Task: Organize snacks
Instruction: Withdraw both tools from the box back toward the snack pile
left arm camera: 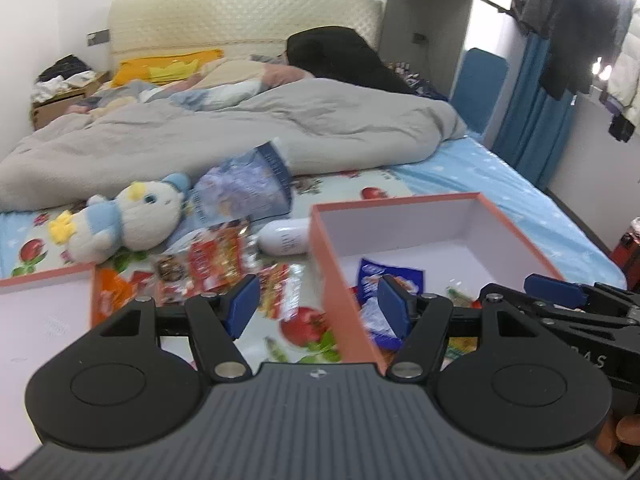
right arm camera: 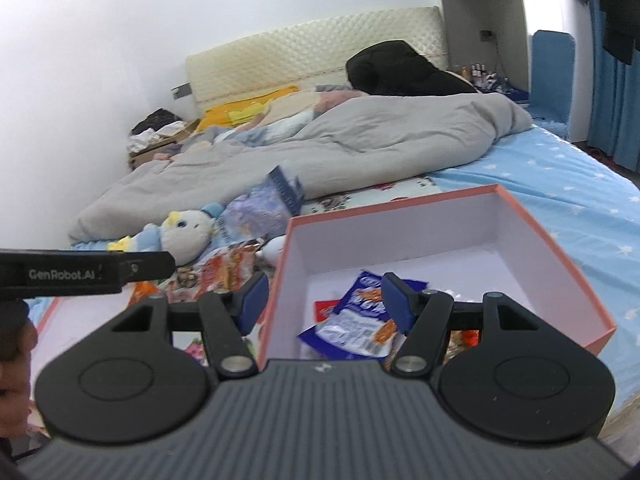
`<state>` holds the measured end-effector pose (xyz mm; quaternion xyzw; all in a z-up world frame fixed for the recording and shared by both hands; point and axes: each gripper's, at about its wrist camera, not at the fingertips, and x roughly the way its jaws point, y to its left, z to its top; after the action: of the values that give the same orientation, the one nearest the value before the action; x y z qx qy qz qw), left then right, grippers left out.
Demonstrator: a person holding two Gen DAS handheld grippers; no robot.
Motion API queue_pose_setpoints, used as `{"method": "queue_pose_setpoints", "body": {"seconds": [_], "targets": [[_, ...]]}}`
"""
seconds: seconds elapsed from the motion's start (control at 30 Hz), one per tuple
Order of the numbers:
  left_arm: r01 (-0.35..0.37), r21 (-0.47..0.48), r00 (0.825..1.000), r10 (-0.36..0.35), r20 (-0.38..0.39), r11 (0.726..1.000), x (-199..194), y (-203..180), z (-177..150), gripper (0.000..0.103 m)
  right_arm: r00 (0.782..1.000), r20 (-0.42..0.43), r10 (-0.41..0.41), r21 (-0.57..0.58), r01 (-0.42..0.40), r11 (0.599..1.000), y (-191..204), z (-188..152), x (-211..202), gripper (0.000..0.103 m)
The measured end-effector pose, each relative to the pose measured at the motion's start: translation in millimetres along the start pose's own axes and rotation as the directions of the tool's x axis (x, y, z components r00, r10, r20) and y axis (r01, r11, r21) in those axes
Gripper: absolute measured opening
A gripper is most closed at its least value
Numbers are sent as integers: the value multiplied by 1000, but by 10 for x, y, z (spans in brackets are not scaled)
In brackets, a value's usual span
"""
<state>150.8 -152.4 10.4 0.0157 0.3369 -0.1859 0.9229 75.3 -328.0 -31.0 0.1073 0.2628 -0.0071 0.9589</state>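
Snacks wait: your left gripper (left arm camera: 316, 304) and right gripper (right arm camera: 322, 300) fingers are spread, empty, near the pink cardboard box (right arm camera: 440, 204) holding a blue snack packet (right arm camera: 356, 320).

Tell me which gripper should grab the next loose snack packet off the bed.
Left. The left gripper is open just short of the red snack packets on the sheet, while the right gripper hangs open over the pink box.

Left tongs (left arm camera: 318, 304) spread wide, holding nothing, right tongs (right arm camera: 324, 300) likewise

snack packets (left arm camera: 224, 264) lie left of box (left arm camera: 516, 232).
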Motion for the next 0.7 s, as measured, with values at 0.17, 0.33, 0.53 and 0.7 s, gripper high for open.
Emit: {"method": "queue_pose_setpoints", "body": {"seconds": [0.17,0.33,0.53,0.7], "targets": [[-28,-17,1000,28,-14,999,-128,226,-146,70,999,-8,37,-1,-37,999,201,-94,-1,65],[-56,-53,998,56,-7,997,-275,436,-275,70,998,-20,61,-30,-61,998,407,-185,-21,65],[-80,-86,997,79,-24,993,-401,627,-436,70,996,-45,78,-63,-81,995,594,-293,-37,65],[-90,-106,996,87,-37,990,-494,725,-511,70,993,-58,101,-73,-105,992,731,-355,-105,65]]}}
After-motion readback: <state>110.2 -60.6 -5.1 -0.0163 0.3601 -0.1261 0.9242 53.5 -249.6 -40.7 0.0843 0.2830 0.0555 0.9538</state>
